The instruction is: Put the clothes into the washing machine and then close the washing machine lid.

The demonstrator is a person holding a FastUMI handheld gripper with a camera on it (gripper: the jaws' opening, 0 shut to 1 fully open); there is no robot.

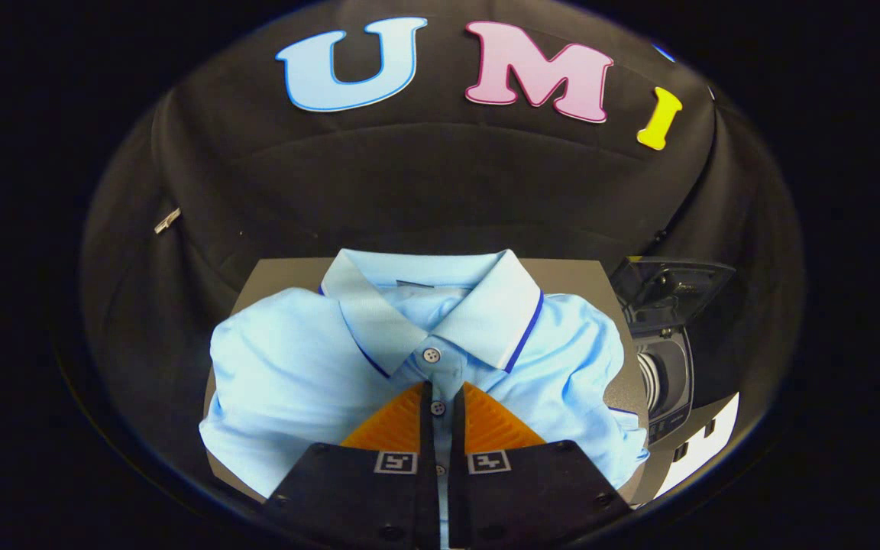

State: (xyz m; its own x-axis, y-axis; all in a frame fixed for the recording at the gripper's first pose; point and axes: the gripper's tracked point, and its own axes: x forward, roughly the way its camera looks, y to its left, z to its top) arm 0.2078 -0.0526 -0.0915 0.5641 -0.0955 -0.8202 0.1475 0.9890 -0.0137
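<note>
Shirt [287, 382], folded, lies on the board [276, 269], collar away from me. My gripper [441, 397] pinches its button placket, fingers nearly together. Risk: a thin pinch may slip, or the fabric unfold and drag. Washing machine [665, 367] stands just beside the shirt, lid [669, 294] raised, path unobstructed.
</note>
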